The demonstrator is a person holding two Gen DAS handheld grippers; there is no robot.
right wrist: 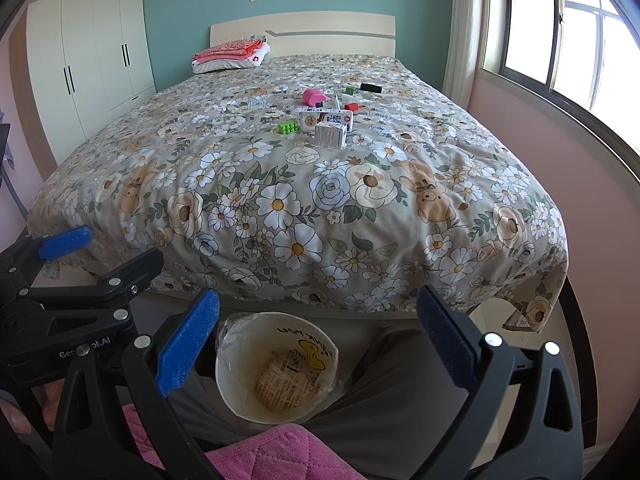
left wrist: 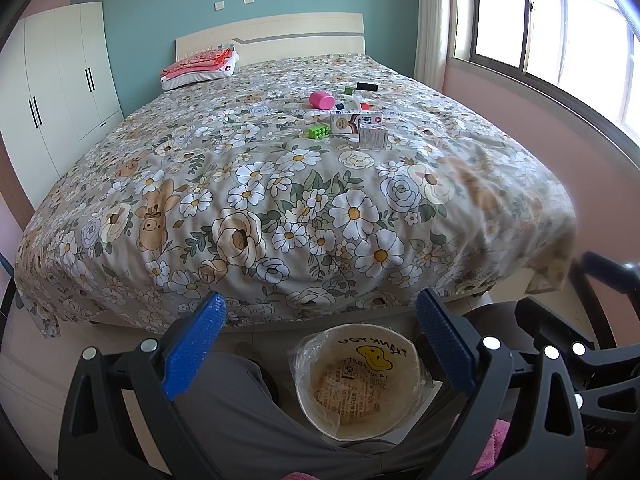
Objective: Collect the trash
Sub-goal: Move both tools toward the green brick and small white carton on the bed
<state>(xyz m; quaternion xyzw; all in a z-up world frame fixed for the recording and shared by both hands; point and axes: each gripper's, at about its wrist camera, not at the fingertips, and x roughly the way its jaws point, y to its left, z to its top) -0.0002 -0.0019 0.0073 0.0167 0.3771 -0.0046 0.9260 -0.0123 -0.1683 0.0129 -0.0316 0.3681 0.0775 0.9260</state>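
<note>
A bin lined with a clear bag [left wrist: 356, 380] stands on the floor at the foot of the bed, between the person's legs; it also shows in the right wrist view [right wrist: 276, 364]. Far up the flowered bed [left wrist: 280, 184] lies a cluster: two white cartons [left wrist: 360, 124] [right wrist: 328, 124], a green studded block [left wrist: 318, 133] [right wrist: 289, 127], a pink cup [left wrist: 321, 100] [right wrist: 313, 97], small cubes and a black object [left wrist: 367, 87]. My left gripper [left wrist: 320, 316] is open and empty above the bin. My right gripper [right wrist: 318, 312] is open and empty beside it.
Folded pink clothes on a pillow [left wrist: 200, 68] lie by the headboard. A white wardrobe [left wrist: 60, 88] stands left. A window [left wrist: 560, 40] and pink wall are on the right. The person's grey trousers [left wrist: 240, 412] and a pink cloth [right wrist: 272, 456] are below the grippers.
</note>
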